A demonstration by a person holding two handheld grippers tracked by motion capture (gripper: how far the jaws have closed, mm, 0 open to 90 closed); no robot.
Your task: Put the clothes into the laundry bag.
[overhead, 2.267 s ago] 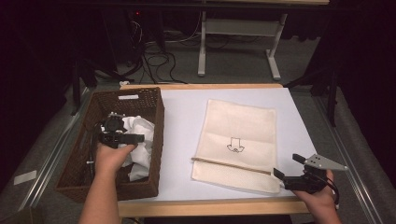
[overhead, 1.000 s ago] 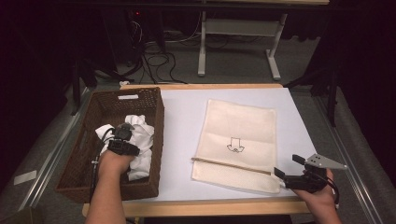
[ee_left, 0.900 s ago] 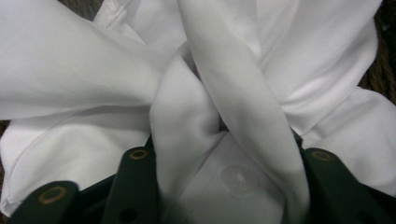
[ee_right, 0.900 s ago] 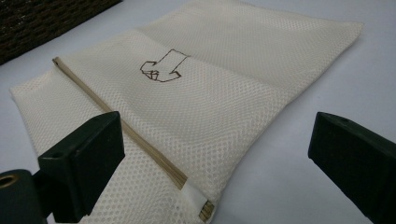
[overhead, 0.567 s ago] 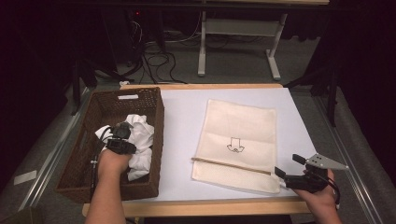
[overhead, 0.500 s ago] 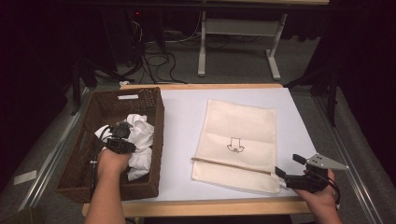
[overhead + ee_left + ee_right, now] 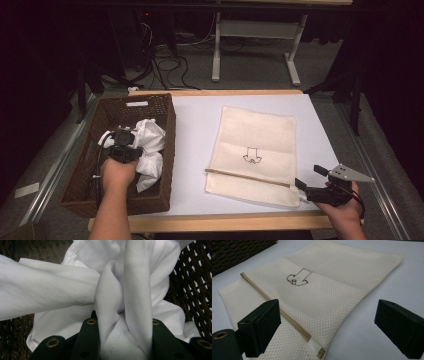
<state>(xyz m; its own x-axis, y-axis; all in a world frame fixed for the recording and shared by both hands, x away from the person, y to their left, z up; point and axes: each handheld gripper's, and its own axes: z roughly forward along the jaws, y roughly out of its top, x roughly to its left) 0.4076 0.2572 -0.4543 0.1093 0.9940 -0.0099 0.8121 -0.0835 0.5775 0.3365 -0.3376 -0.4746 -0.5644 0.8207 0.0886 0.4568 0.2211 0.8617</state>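
A crumpled white cloth point(image 7: 150, 135) lies in the brown wicker basket point(image 7: 85, 195) at the table's left. My left gripper point(image 7: 121, 142) is down in the basket, shut on a bunched fold of that white cloth point(image 7: 112, 290), which fills the gap between the jaws of the left gripper point(image 7: 123, 340). A cream mesh bag point(image 7: 255, 135) with a small drawn arrow lies flat on the white table. Its zipper point(image 7: 247, 177) runs across the near end. My right gripper point(image 7: 302, 187) stands open just off the bag's near right corner. In the right gripper view, that gripper point(image 7: 329, 327) frames the zipper point(image 7: 287, 317).
The basket's woven wall point(image 7: 195, 277) stands close behind the cloth. White tabletop point(image 7: 195, 125) lies bare between the basket and the bag. Beyond the table's far edge are cables and a white stand leg point(image 7: 216, 50) on the floor.
The left gripper has settled into the white cloth and the fabric has bunched up around it. The right gripper has barely moved.
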